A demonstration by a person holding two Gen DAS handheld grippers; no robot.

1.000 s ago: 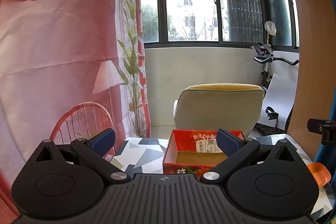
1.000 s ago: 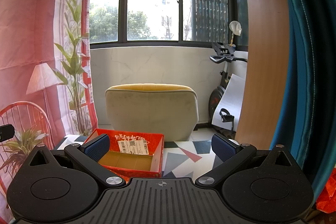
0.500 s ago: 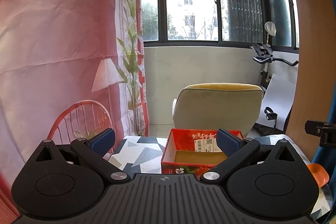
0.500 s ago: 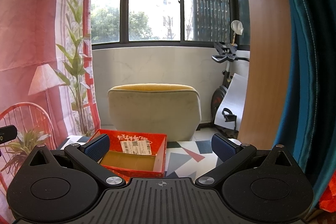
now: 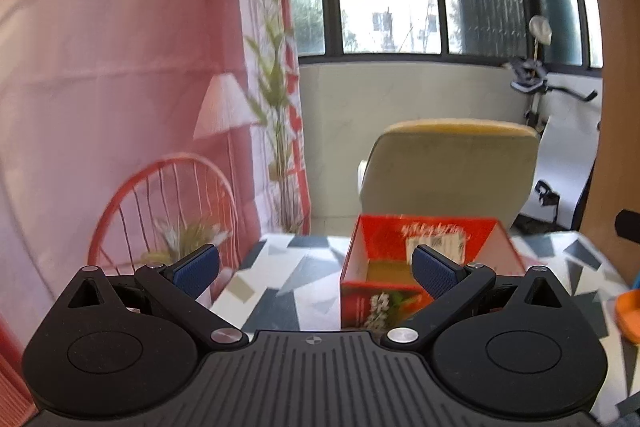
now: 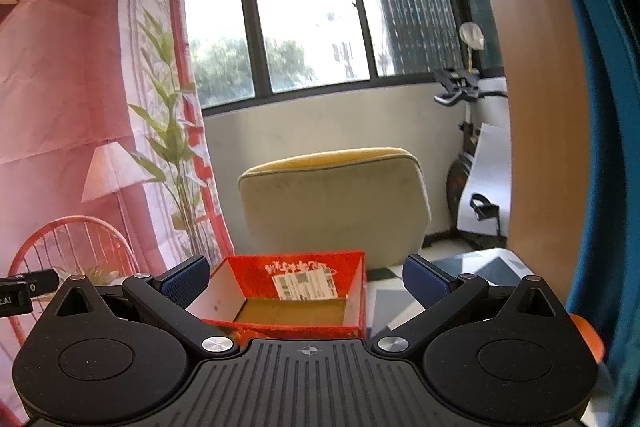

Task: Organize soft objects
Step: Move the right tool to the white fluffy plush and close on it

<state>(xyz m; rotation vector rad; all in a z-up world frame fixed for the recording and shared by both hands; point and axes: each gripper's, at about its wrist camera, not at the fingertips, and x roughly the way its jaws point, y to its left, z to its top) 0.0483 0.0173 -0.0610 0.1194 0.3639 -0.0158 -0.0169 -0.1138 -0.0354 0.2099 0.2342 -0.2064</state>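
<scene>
An open red cardboard box [image 5: 432, 247] with a white label inside stands on the patterned table [image 5: 280, 267]; it also shows in the right wrist view [image 6: 296, 291]. My left gripper [image 5: 316, 267] is open and empty, held above the table with the box by its right finger. My right gripper [image 6: 306, 277] is open and empty, with the box between and beyond its fingers. An orange soft object [image 5: 628, 311] lies at the table's right edge; an orange patch [image 6: 586, 337] also shows in the right wrist view.
A beige-and-yellow armchair [image 5: 448, 167] stands behind the table. A pink printed backdrop [image 5: 120, 87] hangs on the left. An exercise bike [image 6: 468, 131], a wooden panel [image 6: 536, 107] and a blue curtain [image 6: 600, 107] are on the right.
Both grippers have tipped down and moved closer to the table, so the red box looks larger. The right view has tilted. Both stay open.
</scene>
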